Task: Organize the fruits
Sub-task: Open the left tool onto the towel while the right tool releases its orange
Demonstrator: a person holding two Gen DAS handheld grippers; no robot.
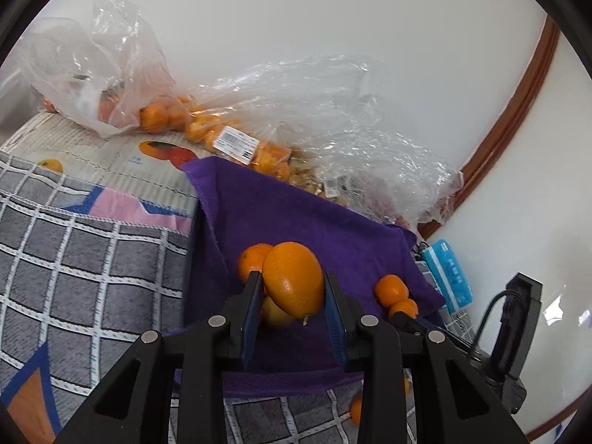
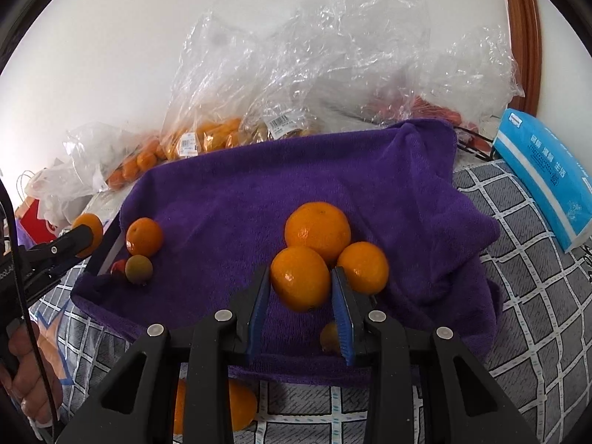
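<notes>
Purple towel [image 2: 259,192]; barcode-labelled fruit bags [image 2: 207,125], print unreadable; blue Chinese-lettered pack [image 2: 547,177].

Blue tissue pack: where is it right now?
Right wrist view, far right: the blue tissue pack lies on the checked blanket, beside the purple towel, below the door frame.

White wall [image 1: 333,18] ahead, evenly lit. Brown wooden trim [image 1: 518,118] curving up at right. Grey checked quilt [image 1: 92,259] beneath and to the left. Blue tissue pack [image 2: 547,181] at right.
</notes>
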